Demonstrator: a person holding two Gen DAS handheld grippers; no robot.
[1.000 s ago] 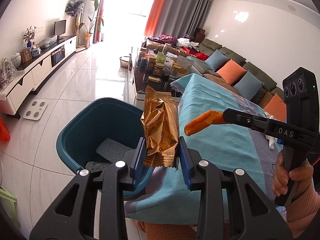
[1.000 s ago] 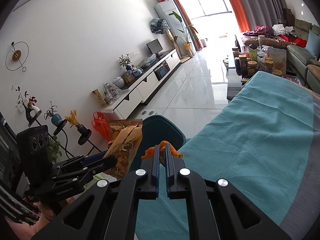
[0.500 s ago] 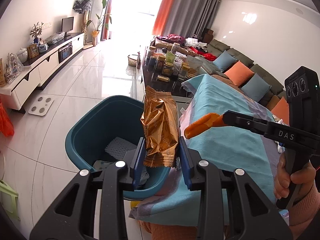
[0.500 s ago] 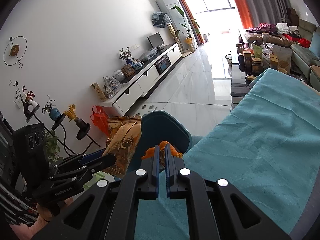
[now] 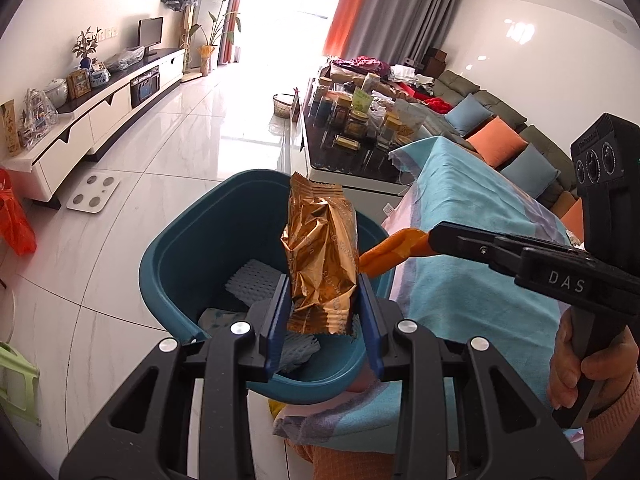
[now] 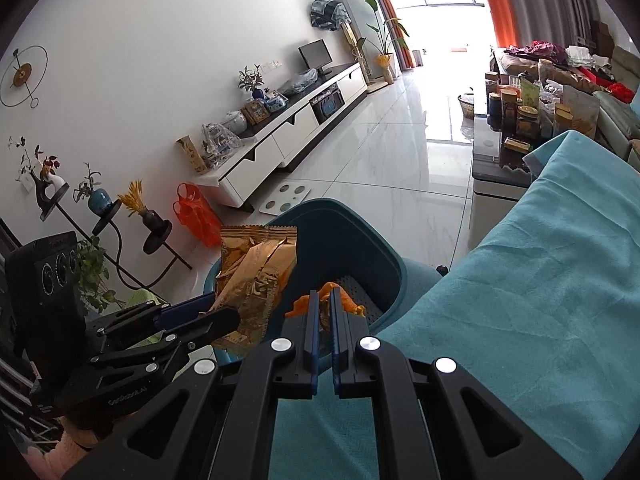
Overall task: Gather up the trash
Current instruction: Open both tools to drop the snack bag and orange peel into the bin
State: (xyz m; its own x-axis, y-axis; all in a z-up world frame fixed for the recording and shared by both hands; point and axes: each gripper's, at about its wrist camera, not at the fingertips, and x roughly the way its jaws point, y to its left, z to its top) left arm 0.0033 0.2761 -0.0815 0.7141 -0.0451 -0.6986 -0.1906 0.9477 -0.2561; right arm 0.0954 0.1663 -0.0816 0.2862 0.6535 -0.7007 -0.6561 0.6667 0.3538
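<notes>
Gold foil wrapper [image 5: 320,256] was pinched upright between the pads of the left gripper [image 5: 323,312], jaws clenched on its lower half, top edge sticking up free. It hung right over the open mouth of the teal bin [image 5: 180,248], which stood on the floor tight against the table's blue cloth [image 5: 472,240]. Right gripper [image 6: 325,314] was squeezed fully shut on an orange scrap [image 6: 334,298], maybe peel, hard to tell; the scrap sat at the bin's near rim, partly over the opening. White foam netting [image 5: 254,280] and other bits already lay in the bin

Judging by that, the step in hand was the drop. To do it well: wrapper looked placed already, so just let the left jaws go and let it fall clear; light foil could cling to a pad or drift, so lower it a bit inside the rim first. Right hand should carry the scrap further over the middle before letting go, else it might land on the cloth or the rim
</notes>
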